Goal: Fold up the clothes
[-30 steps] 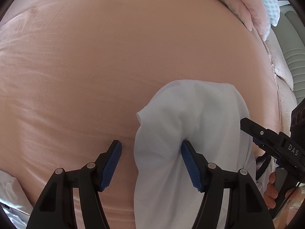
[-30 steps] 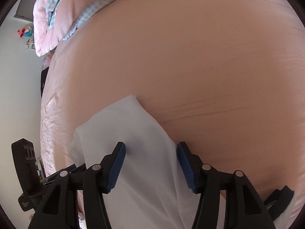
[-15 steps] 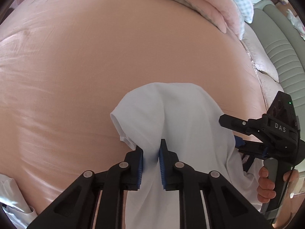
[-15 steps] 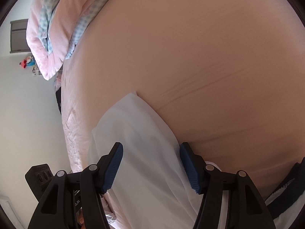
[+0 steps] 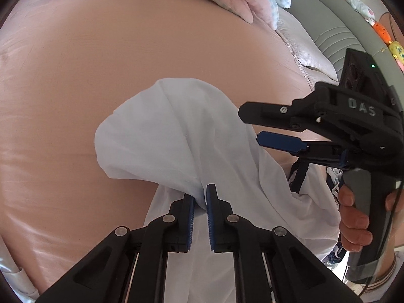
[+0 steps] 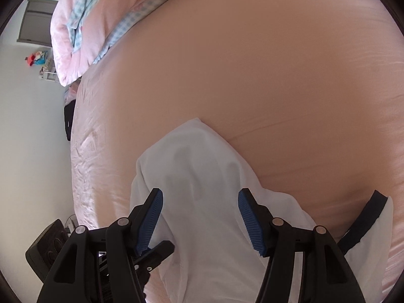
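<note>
thin white garment (image 5: 181, 136), slightly see-through, bunched and draped on the near part of a bed with a peach-pink sheet (image 5: 101, 75); dark navy trim (image 6: 368, 217) shows at its edge in the right wrist view. left gripper (image 5: 200, 202) is pinched nearly closed on a fold of the white garment, cloth squeezed between the blue pads. right gripper (image 6: 199, 214) stands about half spread with the garment lying under and between its fingers, pads not pressing it. only the left wrist view shows the right gripper from the side, a hand (image 5: 353, 222) on its grey handle, raised letters "das" on its black body, a small green light, a grey-green sofa (image 5: 328, 30) and plush toys. only the right wrist view shows a pale wall (image 6: 30, 126) and grey cabinet. both show a pink and blue-checked quilt (image 6: 83, 25) at the far end of the bed.
</note>
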Motion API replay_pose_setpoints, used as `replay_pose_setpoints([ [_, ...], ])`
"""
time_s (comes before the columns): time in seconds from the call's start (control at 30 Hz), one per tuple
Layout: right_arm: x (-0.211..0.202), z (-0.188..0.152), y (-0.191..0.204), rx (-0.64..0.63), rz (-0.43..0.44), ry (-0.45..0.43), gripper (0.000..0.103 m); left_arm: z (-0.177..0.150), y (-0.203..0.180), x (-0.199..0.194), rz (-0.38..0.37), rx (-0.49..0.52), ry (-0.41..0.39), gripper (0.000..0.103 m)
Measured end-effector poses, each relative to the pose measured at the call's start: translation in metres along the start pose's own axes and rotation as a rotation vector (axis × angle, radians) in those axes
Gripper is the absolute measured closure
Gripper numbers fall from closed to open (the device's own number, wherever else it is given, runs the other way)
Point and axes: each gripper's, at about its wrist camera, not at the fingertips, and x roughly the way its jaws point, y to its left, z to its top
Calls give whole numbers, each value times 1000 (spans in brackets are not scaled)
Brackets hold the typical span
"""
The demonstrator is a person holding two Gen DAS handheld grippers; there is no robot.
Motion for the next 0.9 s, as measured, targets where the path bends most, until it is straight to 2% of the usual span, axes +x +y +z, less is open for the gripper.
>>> replay_pose_setpoints([
  [0.17,17,-2,30,-41,58,55,41,-9,17,0,-51,-69,27,95],
  [0.37,26,-7,38,-74,-31,38,41,-29,29,19,-68,-124,89,95],
  [0.47,36,-9,42,-80,-80,47,41,-34,28,19,-76,-129,68,95],
  [0.6,50,-13,40,-86,-177,48,42,-38,23,16,-36,-84,73,95],
  [0.67,54,-18,31,-52,-167,66,51,-41,17,16,-17,-57,75,95],
  [0.73,57,-22,19,-20,-167,92,78,-45,12,17,-3,-32,78,95],
  [0.8,58,-26,8,-6,-172,112,87,-48,7,17,18,-4,80,95],
  [0.9,56,-28,5,-67,-158,113,89,-50,-1,17,53,32,94,95],
])
